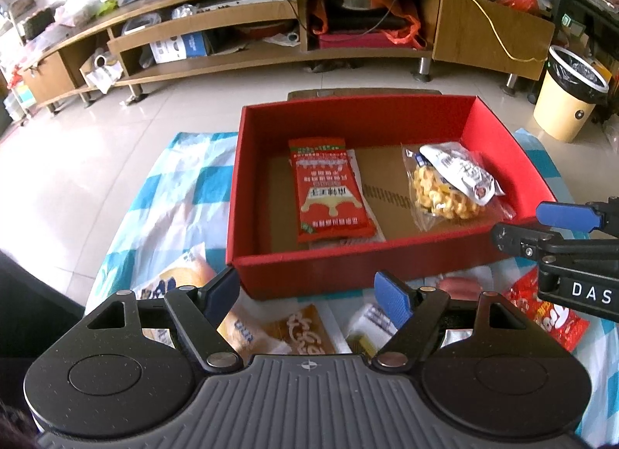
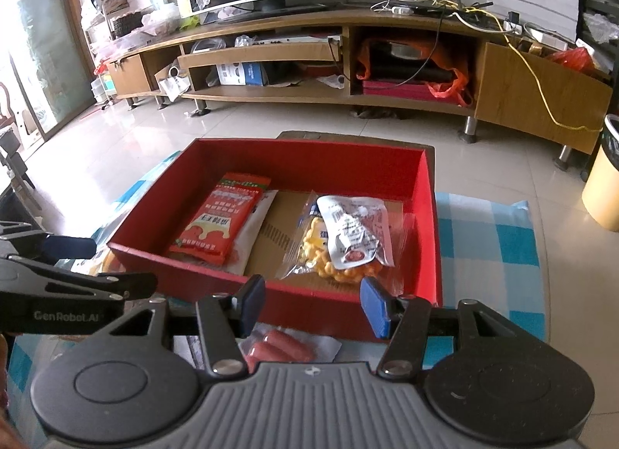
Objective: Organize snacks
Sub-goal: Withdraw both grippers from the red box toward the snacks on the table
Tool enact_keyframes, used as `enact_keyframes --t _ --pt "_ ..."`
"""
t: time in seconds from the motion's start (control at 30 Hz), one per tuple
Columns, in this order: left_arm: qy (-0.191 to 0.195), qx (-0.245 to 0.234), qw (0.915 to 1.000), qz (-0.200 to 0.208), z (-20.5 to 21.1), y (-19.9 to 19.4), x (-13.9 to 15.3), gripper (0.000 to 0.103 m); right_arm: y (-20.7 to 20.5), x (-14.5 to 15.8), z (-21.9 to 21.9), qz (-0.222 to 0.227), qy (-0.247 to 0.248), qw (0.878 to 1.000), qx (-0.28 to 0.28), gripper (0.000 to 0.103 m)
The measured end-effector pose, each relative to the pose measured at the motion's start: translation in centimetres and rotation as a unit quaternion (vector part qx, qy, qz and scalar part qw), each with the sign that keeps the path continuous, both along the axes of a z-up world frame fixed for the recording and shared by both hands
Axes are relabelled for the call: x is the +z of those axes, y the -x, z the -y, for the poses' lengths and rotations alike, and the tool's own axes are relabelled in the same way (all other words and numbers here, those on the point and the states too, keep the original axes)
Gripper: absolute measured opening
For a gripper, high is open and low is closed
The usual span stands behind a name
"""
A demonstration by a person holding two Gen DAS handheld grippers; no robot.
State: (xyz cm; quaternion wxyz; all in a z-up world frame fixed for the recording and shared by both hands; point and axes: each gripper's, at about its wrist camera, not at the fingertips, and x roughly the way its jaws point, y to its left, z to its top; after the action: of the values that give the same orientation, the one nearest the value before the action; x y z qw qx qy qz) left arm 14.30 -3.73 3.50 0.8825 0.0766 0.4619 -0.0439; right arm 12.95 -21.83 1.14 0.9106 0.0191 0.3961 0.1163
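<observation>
A red cardboard box [image 1: 348, 271] stands on a blue checked cloth [image 1: 185, 178]. Inside lie a red snack packet [image 1: 329, 193], a clear bag of yellow waffle snacks [image 1: 433, 193] and a white pouch [image 1: 460, 170] on top of that bag. My left gripper [image 1: 307, 294] hovers open before the box's near wall, above a bread pack [image 1: 182, 279], a brown snack pack [image 1: 301, 329] and a white pack [image 1: 371, 325]. My right gripper [image 2: 313, 308] is open with nothing between its pads, over a pack of sausages [image 2: 278, 344]. The box [image 2: 309, 294] lies just beyond it.
A red packet [image 1: 549, 313] lies on the cloth under the right gripper [image 1: 534, 226]. Across the tiled floor stands a long wooden TV stand [image 2: 534, 101] with cables and clutter. A cream waste bin [image 1: 568, 101] stands at the far right. The left gripper [image 2: 100, 263] shows at the right view's left edge.
</observation>
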Motion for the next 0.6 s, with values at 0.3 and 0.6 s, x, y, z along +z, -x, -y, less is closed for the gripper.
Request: enact_keyframes --t 0.3,0.6 --pt "0.0 0.001 1.0 -0.004 -0.1 1.4 -0.2 0.083 1.2 -0.3 -0.2 -0.006 0.001 1.0 0.004 0.051" --pt "-0.002 0.005 0.9999 -0.015 -0.5 3.0 -0.7 0.083 2.1 -0.6 -0.1 -0.015 0.003 1.0 0.004 0.052"
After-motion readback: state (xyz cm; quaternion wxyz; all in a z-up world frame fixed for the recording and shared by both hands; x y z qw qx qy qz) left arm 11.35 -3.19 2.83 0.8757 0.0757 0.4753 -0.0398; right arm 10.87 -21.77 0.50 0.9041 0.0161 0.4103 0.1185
